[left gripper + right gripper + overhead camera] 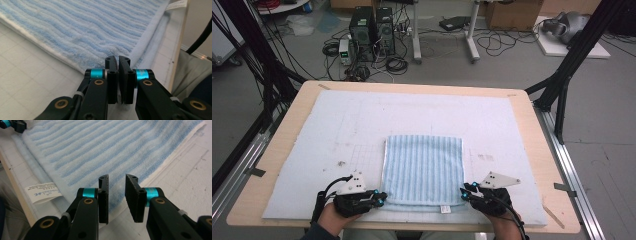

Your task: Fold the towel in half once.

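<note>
At the near table edge I saw the left gripper [381, 198] at the folded blue-striped towel's [424, 169] near left corner, its jaws pressed almost together with no cloth visibly pinched between them, and the right gripper [465, 192] at the near right corner with its jaws parted by a modest gap, nothing between the pads. The towel lay flat on the pale mat [337, 130] near the front middle, its white label [445, 209] at the near hem. Beyond the mat the wooden table [532, 125] ended and computer towers [372, 32] stood on the floor.
</note>
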Demonstrator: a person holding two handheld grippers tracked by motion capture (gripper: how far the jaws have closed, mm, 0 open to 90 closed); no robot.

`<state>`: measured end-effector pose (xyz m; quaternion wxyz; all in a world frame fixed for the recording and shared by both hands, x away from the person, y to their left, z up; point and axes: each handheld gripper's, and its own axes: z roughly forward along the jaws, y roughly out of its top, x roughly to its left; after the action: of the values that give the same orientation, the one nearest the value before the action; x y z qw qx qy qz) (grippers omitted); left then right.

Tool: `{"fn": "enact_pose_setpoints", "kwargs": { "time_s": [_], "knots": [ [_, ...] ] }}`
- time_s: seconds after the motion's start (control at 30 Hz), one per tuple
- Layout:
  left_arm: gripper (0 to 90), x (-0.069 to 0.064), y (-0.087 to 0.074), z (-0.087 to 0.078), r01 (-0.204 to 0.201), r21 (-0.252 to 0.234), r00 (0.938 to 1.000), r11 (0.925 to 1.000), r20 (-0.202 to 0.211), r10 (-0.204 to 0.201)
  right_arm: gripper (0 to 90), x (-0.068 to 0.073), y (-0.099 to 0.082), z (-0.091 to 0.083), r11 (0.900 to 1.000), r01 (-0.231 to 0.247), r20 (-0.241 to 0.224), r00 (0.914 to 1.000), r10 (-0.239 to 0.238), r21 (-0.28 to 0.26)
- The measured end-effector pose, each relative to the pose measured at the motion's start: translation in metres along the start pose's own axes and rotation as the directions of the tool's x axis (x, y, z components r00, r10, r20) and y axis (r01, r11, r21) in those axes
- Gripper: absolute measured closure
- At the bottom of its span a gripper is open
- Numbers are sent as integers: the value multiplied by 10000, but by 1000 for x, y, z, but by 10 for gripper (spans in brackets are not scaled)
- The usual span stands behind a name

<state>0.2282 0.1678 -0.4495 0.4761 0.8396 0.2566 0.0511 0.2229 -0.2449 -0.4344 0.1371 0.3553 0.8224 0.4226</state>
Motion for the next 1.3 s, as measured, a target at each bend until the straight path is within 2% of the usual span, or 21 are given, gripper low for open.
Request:
{"fn": "enact_pose_setpoints", "kwargs": {
  "time_s": [0.1,0.2,0.3,0.33,0.43,0.53,0.57,0.63,0.8,1.03,1.3],
  "knots": [
    [855,2,2,-6,321,-499,9992,9982,260,-309,691,-1,-1,-4,9999,-129,-84,9999,128,-65],
    [855,4,3,-8,432,-702,9985,9966,373,-407,652,-2,-1,-6,9998,-154,-392,9991,150,-99],
    [855,3,3,-8,465,-771,9982,9959,418,-434,639,2,-2,-2,9996,78,-909,9958,-53,271],
    [855,3,3,-9,508,-819,9977,9953,498,-468,642,3,-3,0,9989,159,-940,9955,-116,449],
    [856,4,3,-9,550,-884,9972,9946,558,-502,719,2,-7,7,9956,214,-808,9966,-140,916],
    [856,4,3,-11,552,-997,9968,9935,636,-490,863,3,-7,8,9949,394,-785,9964,-321,924],
    [856,4,3,-11,561,-1029,9967,9931,644,-496,874,4,-6,7,9940,566,-746,9960,-497,933],
    [856,5,3,-12,564,-1068,9966,9927,657,-496,882,5,-5,7,9931,654,-707,9958,-587,973],
    [857,4,4,-14,542,-1253,9961,9906,764,-448,884,5,-2,1,9961,628,-712,9958,-584,623],
    [858,6,6,-16,414,-1324,9978,9903,561,-342,883,5,2,-2,9969,646,-750,9953,-611,449],
    [857,7,8,-13,713,-1349,9962,9883,589,-638,883,4,2,1,9968,630,-734,9955,-592,502]
  ]
}}
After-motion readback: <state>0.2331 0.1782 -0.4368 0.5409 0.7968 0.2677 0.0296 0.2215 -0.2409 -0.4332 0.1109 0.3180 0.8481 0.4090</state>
